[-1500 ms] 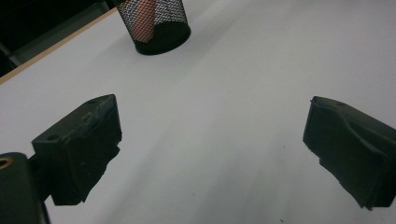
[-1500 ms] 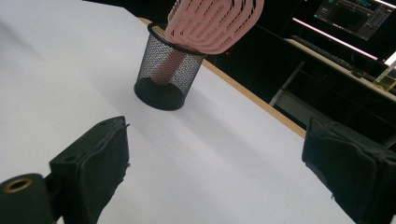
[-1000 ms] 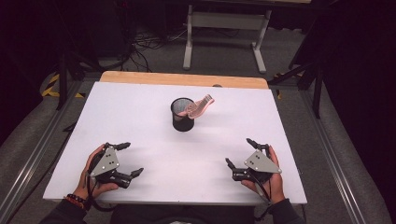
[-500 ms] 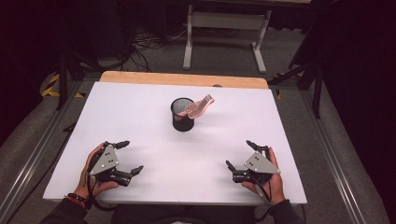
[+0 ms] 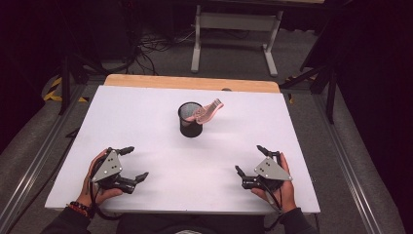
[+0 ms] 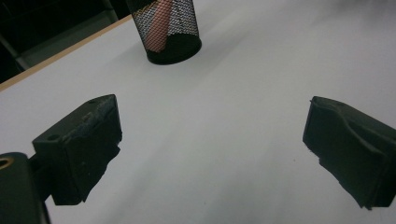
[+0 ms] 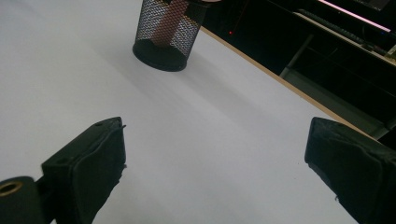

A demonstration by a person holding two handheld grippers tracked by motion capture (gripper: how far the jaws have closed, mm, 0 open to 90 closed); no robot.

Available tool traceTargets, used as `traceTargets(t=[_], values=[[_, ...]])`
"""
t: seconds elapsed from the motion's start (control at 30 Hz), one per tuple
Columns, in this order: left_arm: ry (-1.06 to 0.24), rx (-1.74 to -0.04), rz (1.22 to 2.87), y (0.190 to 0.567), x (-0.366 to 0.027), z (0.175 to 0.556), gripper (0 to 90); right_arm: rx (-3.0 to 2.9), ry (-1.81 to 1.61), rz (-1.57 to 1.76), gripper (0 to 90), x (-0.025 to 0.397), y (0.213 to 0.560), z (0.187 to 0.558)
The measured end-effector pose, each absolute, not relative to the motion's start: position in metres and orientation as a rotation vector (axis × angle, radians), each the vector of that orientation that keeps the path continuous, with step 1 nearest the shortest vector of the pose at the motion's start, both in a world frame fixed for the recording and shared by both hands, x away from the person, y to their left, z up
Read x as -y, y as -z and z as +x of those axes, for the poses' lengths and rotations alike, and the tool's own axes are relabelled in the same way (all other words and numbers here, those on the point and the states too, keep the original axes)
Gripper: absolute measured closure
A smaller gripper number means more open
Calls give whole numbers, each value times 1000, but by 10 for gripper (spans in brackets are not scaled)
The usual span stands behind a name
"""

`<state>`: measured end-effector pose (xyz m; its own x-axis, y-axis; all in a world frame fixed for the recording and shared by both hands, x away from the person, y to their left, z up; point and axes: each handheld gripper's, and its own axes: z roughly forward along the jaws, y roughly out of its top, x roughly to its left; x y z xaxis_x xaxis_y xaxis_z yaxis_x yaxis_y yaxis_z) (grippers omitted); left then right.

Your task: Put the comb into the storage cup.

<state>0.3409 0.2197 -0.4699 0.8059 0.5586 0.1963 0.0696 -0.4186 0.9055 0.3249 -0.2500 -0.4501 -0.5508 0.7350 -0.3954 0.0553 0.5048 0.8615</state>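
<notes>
Resting state: both grippers low over the near edge of the table (image 5: 146, 122), nothing held.
Left gripper (image 5: 130, 164): near-left of the table, jaws spread wide, empty; hand (image 5: 97, 183) wrapped around its body.
Right gripper (image 5: 249, 158): near-right of the table, jaws spread wide, empty; hand (image 5: 277, 187) behind it.
Mesh cup (image 5: 190, 119): black, upright, standing on the table around its middle, slightly toward the far side.
Pink object (image 5: 207, 112): sits in the mesh cup, leaning out over the rim toward the right; upper end sticks out, lower part seen through the mesh in the left gripper view (image 6: 156, 25). Cannot tell what it is.
Cup vs left gripper: ahead and to the right of it, well apart; in the left gripper view it sits top-left, beyond the jaws.
Cup vs right gripper: ahead and to the left, well apart; in the right gripper view (image 7: 166, 35) it stands beyond the left jaw.
Between the grippers: bare white table.
Spacing: the two grippers well apart from each other, cup roughly between them and farther out.
</notes>
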Motion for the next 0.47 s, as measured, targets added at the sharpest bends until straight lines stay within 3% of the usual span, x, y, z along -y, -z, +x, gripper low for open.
traceTargets(t=[0.47], values=[[-594, -473, 1958, 470, -218, 342, 55, -1933, -1102, 661, 56, 251, 450, 323]])
